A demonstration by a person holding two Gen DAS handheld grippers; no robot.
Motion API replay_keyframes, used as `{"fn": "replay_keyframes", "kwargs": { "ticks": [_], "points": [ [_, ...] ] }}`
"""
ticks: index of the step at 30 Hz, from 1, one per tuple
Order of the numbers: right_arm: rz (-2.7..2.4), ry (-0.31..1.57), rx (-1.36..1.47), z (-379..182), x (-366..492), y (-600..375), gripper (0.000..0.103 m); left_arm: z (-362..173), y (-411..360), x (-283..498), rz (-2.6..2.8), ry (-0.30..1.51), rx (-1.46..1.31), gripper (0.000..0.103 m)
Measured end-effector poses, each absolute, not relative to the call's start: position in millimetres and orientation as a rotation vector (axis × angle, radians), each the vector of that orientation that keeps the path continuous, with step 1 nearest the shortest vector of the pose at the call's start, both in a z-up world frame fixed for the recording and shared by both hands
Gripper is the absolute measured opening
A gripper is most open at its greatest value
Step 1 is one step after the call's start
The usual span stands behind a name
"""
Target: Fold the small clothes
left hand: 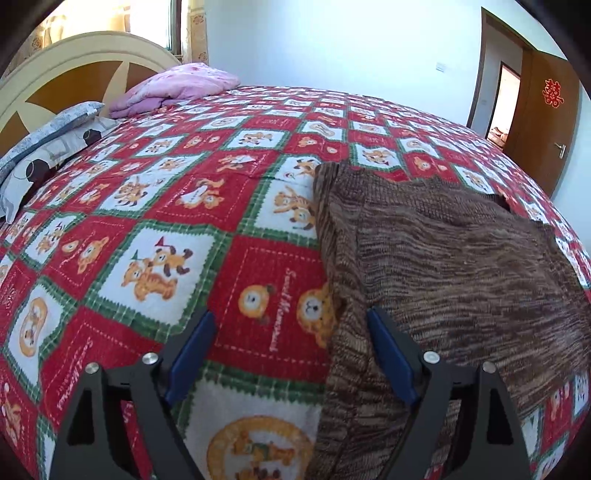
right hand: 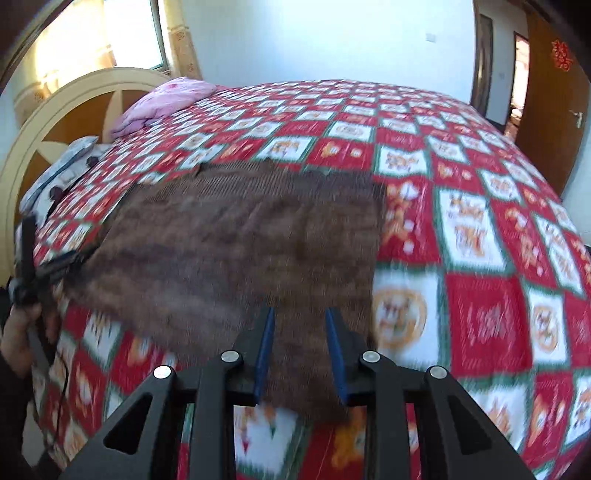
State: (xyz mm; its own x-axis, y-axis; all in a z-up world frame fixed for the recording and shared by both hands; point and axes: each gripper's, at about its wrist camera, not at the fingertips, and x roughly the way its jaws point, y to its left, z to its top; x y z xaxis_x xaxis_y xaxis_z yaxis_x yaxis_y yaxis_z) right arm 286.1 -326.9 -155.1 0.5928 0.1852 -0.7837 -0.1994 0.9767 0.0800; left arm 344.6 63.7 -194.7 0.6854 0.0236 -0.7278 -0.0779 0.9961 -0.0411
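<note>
Daylight pours in through the window [left hand: 151, 22] at the far left, blown out to white glare in both views, and leaves the wall [left hand: 332, 40] bright with a bluish cast. The left wrist view is sharp; the right wrist view is smeared by motion blur across the bedspread [right hand: 480, 258]. Both fisheye pictures bulge at the centre and darken at the corners.

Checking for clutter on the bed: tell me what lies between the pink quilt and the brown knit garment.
Only bare blanket: in the left wrist view nothing sits on the checked stretch between the pink quilt and the brown knit garment.
</note>
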Motion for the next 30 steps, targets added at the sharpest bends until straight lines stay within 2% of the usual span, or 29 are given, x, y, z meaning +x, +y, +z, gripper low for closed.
{"fn": "replay_keyframes", "kwargs": {
  "ticks": [3, 8, 15, 18, 21, 26, 30],
  "points": [
    [0.222, 0.949, -0.047, -178.5, 284.2, -326.0, 0.029, -195.0, 62.6, 345.1, 0.062, 0.819, -0.061, 0.087],
    [0.198, 0.956, -0.025, -178.4, 278.8, -327.5, 0.030, -195.7, 61.0, 337.9, 0.072, 0.811, -0.044, 0.090],
    [0.210, 0.855, -0.065, -142.8, 259.6, -301.9, 0.032, -176.1, 74.7, 326.5, 0.064, 0.796, -0.076, 0.092],
    [0.275, 0.831, -0.108, -136.5, 259.3, -266.8, 0.033, -174.6, 70.7, 314.0, 0.045, 0.789, -0.022, 0.098],
    [0.320, 0.840, -0.140, -145.4, 270.9, -231.8, 0.033, -188.6, 61.2, 315.1, 0.053, 0.826, 0.057, 0.098],
    [0.290, 0.896, -0.072, -170.5, 292.6, -210.1, 0.033, -193.0, 68.9, 316.5, 0.060, 0.820, 0.008, 0.103],
    [0.251, 0.974, -0.186, -181.7, 281.9, -191.7, 0.033, -194.0, 75.1, 312.8, 0.032, 0.816, -0.031, 0.103]
  ]
}}
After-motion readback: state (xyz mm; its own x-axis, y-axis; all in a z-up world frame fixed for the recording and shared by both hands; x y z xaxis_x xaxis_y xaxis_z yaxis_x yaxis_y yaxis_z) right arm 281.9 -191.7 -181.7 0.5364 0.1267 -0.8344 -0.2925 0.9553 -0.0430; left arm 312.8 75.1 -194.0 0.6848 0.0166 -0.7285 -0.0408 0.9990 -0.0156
